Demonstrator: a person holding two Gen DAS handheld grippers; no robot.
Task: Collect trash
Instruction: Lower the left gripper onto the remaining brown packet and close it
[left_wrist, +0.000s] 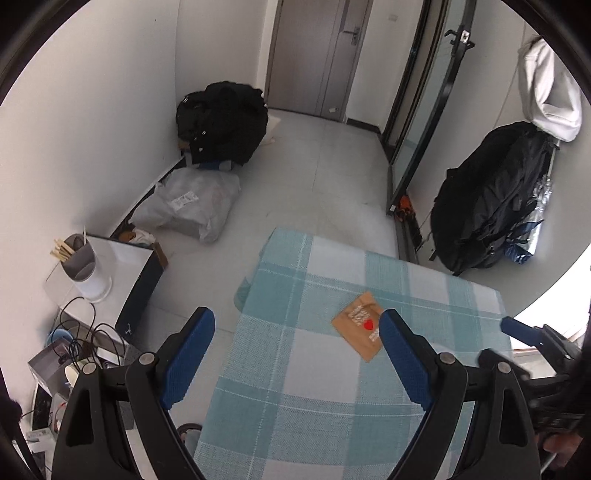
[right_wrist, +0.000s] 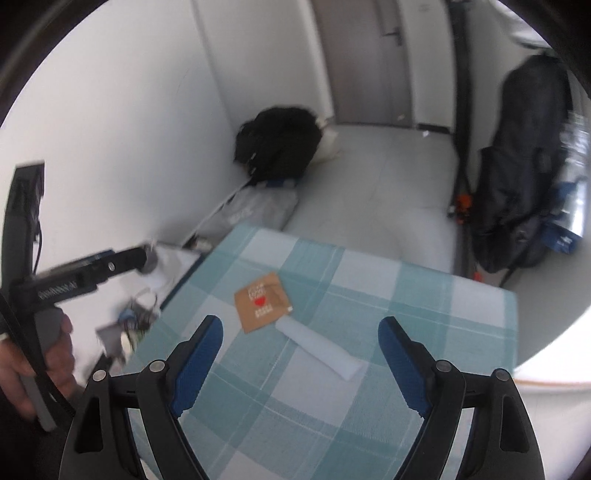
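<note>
**Blue-padded jaws over a checked cloth: two pieces of trash on the table**

Blue ribbed pads on black frames: my left gripper (left_wrist: 297, 328) and my right gripper (right_wrist: 301, 338) both stand spread wide, with nothing between the fingers.

Woven cloth, teal-and-white check, covers the table (right_wrist: 424, 295).

Brown paper packet (right_wrist: 263, 301), flat and roughly square, printed with a red heart and white lettering too small for me to read; it lies near the table's middle. In the left view my right-hand finger covers one of its corners.

White paper roll (right_wrist: 319, 349), a soft flattened tube, lies just beside the packet, one end by its corner. I cannot find it in the left view.

Grey plastic bag (left_wrist: 188, 205), crinkled, on the floor against the wall.

Black backpack (left_wrist: 491, 199), matte fabric, its top blurred in the right view.
</note>
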